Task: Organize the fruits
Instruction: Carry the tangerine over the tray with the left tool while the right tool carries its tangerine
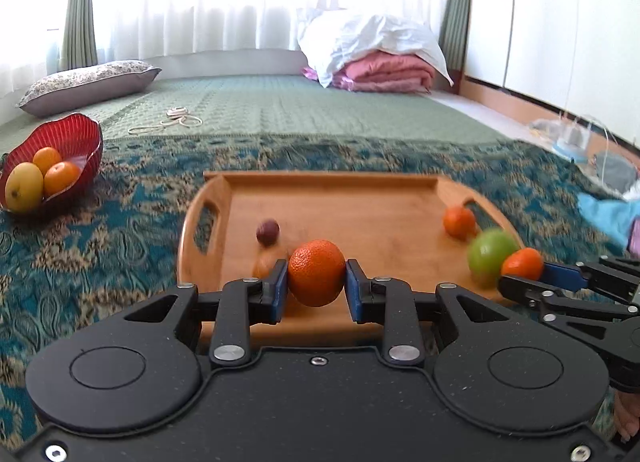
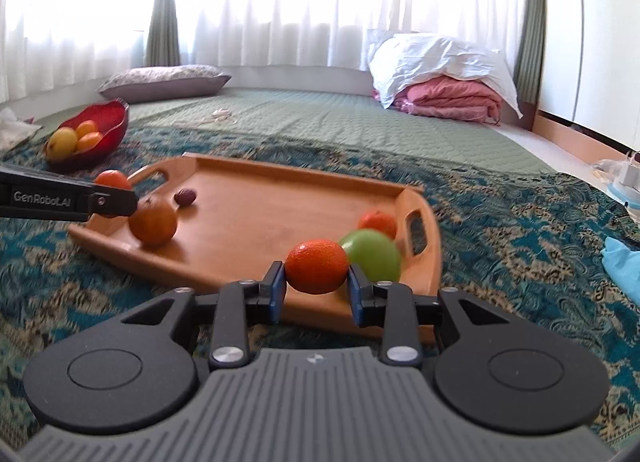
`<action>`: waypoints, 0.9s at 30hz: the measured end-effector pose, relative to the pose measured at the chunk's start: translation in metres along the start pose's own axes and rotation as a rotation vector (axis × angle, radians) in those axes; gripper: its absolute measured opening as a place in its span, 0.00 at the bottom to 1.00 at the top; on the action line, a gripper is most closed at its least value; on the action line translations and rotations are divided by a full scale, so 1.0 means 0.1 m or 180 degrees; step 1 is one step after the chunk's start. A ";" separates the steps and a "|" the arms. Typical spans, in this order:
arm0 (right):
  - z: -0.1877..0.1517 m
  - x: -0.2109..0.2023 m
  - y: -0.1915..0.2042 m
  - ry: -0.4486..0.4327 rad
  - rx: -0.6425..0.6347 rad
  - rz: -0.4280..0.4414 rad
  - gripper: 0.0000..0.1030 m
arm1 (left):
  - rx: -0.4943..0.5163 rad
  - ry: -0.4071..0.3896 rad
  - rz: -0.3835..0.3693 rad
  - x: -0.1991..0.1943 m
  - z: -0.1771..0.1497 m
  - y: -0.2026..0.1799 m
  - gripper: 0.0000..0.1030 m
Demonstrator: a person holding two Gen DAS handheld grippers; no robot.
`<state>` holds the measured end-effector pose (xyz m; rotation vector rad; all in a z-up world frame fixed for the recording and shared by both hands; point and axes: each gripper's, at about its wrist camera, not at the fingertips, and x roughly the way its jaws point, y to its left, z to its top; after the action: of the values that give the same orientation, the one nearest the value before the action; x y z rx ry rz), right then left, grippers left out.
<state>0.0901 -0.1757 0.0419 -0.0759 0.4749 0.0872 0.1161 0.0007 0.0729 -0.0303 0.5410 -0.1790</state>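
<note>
Left gripper (image 1: pixel 316 284): blue pads clamped on an orange (image 1: pixel 316 272), held above the near edge of the wooden tray (image 1: pixel 340 197). Right gripper (image 2: pixel 316 282): closed on a second orange (image 2: pixel 317 266) just in front of a green apple (image 2: pixel 374 254). On tray: third orange (image 2: pixel 378 223), dull orange fruit (image 2: pixel 153 219), small dark fruit (image 2: pixel 185 196); red bowl (image 1: pixel 76 137) of fruit well left on the patterned blanket (image 1: pixel 120 213).

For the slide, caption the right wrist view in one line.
Right gripper clamps an orange over the wooden tray, green apple behind.
</note>
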 end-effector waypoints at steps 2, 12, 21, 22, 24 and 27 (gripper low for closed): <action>0.11 0.05 -0.07 0.0001 0.0074 -0.0044 0.36 | -0.0012 -0.0016 -0.0001 0.05 0.12 0.04 0.27; 0.68 0.56 -0.54 0.0399 0.0475 -0.0160 0.36 | -0.0226 0.0262 -0.0081 0.64 0.64 0.35 0.27; 0.99 1.23 -0.78 0.0987 0.0752 -0.0107 0.36 | -0.0524 0.0731 -0.0059 1.40 0.94 0.62 0.27; 1.00 1.29 -0.78 0.1030 0.0752 -0.0123 0.36 | -0.0514 0.0767 -0.0025 1.46 0.94 0.63 0.27; 0.99 1.40 -0.78 0.1090 0.0740 -0.0148 0.36 | -0.0475 0.0801 0.0042 1.56 0.92 0.63 0.27; 0.98 1.55 -0.78 0.1178 0.0745 -0.0195 0.36 | -0.0434 0.0853 0.0088 1.69 0.92 0.62 0.27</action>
<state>0.2794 -0.2336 0.0613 0.1257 0.8485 -0.0446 0.3156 0.0300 0.0607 -0.1330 0.8202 -0.1193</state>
